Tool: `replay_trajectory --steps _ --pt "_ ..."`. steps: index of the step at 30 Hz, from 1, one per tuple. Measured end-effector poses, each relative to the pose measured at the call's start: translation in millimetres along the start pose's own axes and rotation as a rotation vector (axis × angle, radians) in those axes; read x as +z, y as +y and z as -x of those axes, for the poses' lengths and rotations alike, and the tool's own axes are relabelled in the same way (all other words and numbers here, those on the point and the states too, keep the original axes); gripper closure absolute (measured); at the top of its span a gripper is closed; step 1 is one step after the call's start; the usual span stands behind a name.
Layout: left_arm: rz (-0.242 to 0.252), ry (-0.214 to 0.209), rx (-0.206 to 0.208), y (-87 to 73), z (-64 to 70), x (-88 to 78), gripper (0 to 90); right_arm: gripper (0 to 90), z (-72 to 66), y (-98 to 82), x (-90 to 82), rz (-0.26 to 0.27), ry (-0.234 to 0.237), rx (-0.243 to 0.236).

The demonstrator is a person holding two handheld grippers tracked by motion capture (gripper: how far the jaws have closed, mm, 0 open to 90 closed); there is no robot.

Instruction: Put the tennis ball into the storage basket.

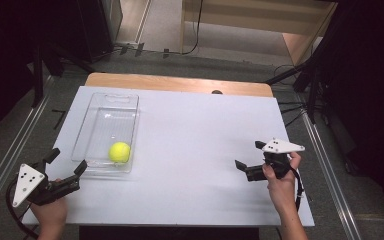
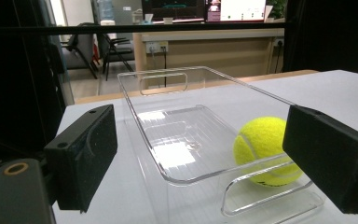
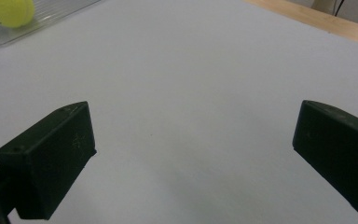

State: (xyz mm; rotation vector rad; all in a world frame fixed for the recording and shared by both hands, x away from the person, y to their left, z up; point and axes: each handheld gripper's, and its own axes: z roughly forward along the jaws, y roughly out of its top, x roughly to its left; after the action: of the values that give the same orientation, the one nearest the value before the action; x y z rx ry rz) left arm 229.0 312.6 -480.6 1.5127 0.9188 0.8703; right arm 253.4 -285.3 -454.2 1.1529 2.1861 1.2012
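Right gripper view's edge crops tennis ball [image 3: 8,11]; clear bin [image 3: 42,21] too

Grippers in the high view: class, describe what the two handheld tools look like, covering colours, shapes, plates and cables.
The left gripper and right gripper are both black with two blocky, flat-faced jaws. Each carries a pale three-cornered plate on top, dotted with small dark holes. A black cable trails from each. The forearms are bare, with no sleeves visible.

White rectangular table board [image 1: 190,150] under the camera. Clear plastic rectangular bin [image 1: 106,131] at far left, yellow fuzzy tennis ball [image 1: 119,152] inside near its near end. Left black two-jaw gripper [image 1: 69,163] held at near left, jaws spread, just before the bin's near rim. Right black two-jaw gripper [image 1: 250,155] at near right, jaws apart, well clear of the bin.
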Motion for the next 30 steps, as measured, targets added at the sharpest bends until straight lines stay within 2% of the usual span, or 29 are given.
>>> replay_trajectory --steps 10,23,27,29,30 --pt "-0.003 0.0 0.003 0.0 0.5 0.0 10.7 0.0 7.9 -22.2 -19.7 0.053 -0.027 0.037" --pt "0.0 0.0 0.002 -0.1 0.4 0.0 10.7 0.0 15.9 -49.6 -35.6 0.133 -0.052 0.073" --pt "0.001 -0.002 -0.001 0.0 0.2 0.0 10.7 0.0 18.1 -56.6 -40.3 0.149 -0.061 0.101" --pt "0.002 -0.001 -0.002 0.0 0.0 -0.1 10.6 0.0 19.4 -60.9 -42.0 0.163 -0.072 0.097" --pt "0.002 -0.001 -0.002 0.0 -0.1 -0.2 10.7 0.0 18.7 -63.1 -43.0 0.162 -0.071 0.112"
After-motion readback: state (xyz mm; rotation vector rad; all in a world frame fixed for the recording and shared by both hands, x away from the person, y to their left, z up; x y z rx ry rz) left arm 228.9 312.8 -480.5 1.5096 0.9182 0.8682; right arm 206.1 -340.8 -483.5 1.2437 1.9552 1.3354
